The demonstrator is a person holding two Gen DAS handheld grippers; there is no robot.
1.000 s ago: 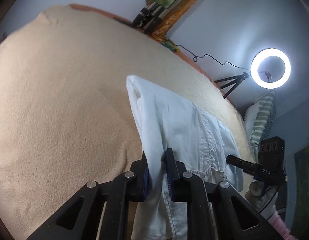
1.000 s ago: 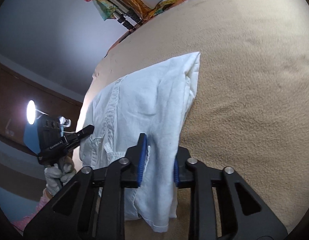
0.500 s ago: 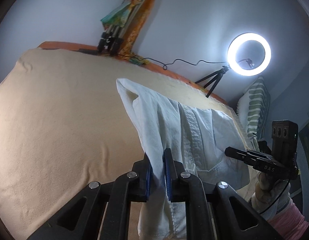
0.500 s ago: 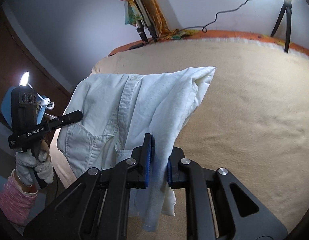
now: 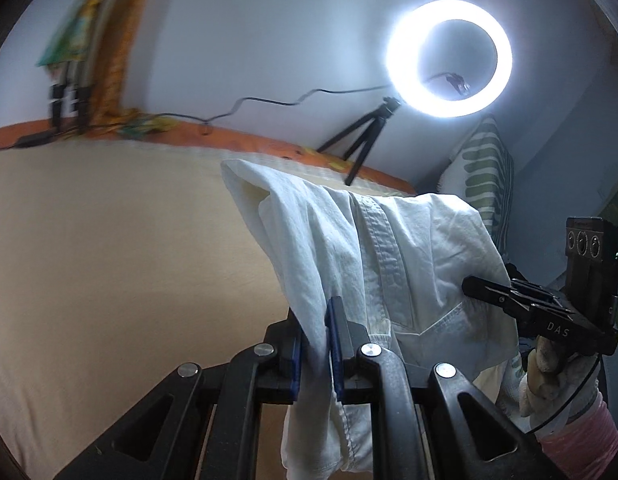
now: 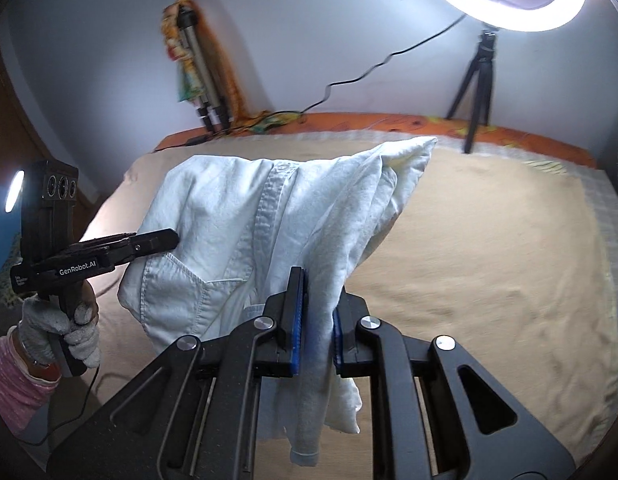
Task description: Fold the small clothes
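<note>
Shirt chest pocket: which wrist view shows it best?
Right wrist view: the chest pocket on the white shirt faces the camera, flap and seams clear. Left wrist view shows only part of it, beside the right gripper.

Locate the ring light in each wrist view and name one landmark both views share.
Left wrist view: ring light at upper right, whole circle visible above its tripod.
Right wrist view: ring light at the top right edge, only its lower arc showing.
Shared landmark: the white shirt, lifted over the bed.
</note>
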